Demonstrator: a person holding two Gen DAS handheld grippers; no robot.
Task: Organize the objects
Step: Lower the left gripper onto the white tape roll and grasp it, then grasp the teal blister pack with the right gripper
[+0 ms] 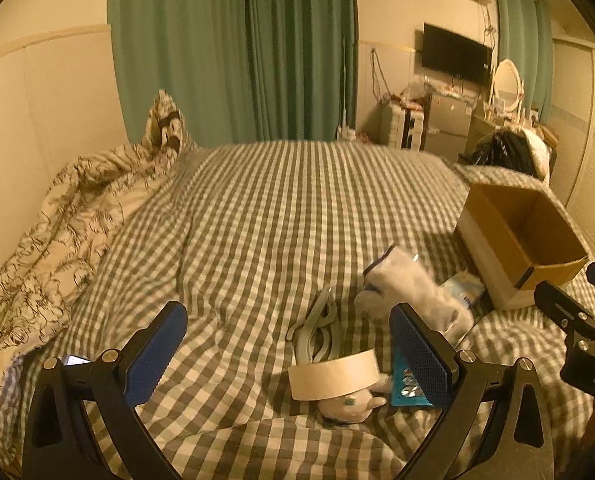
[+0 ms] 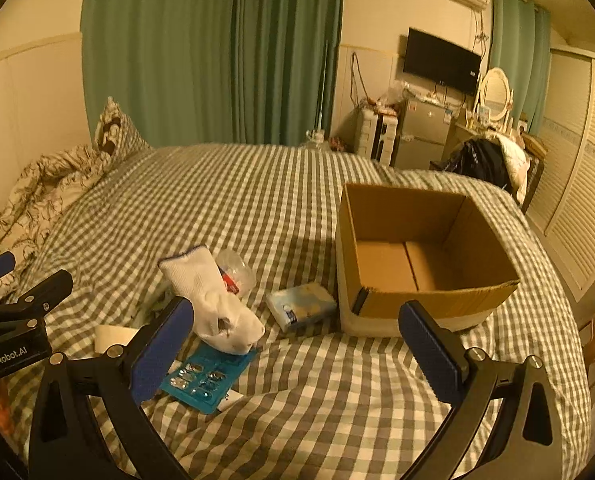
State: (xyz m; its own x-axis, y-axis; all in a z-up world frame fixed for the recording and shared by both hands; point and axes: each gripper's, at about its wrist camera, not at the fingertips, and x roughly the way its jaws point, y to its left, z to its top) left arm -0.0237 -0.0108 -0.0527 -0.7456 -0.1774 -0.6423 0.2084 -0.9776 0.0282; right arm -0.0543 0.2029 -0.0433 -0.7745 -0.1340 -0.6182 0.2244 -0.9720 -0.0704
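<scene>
Sock (image 2: 213, 300) lying near bed's (image 2: 297, 184) right edge, soft, light; pinching at cuff seems best. Left gripper (image 1: 289, 352) and right gripper (image 2: 297, 344) fingers gaping wide, holding nothing. Box (image 2: 377, 312) waiting beside.

Box: the cardboard box (image 2: 425, 256) stands on the bed (image 2: 257, 200), right of all my loose items.
Tissue pack: the tissue pack (image 2: 301, 306) lies just left of the box.
Sock: the sock (image 2: 213, 300) lies left of the tissue pack, its toe on the blister card (image 2: 207, 376).
Bottle: the plastic bottle (image 2: 237, 270) lies behind the sock, touching it.
Tape: the tape roll (image 1: 333, 376) rests on a plush toy (image 1: 347, 406), left of the blister card.
Blanket: the blanket (image 1: 57, 232) is bunched along the bed's left edge.
</scene>
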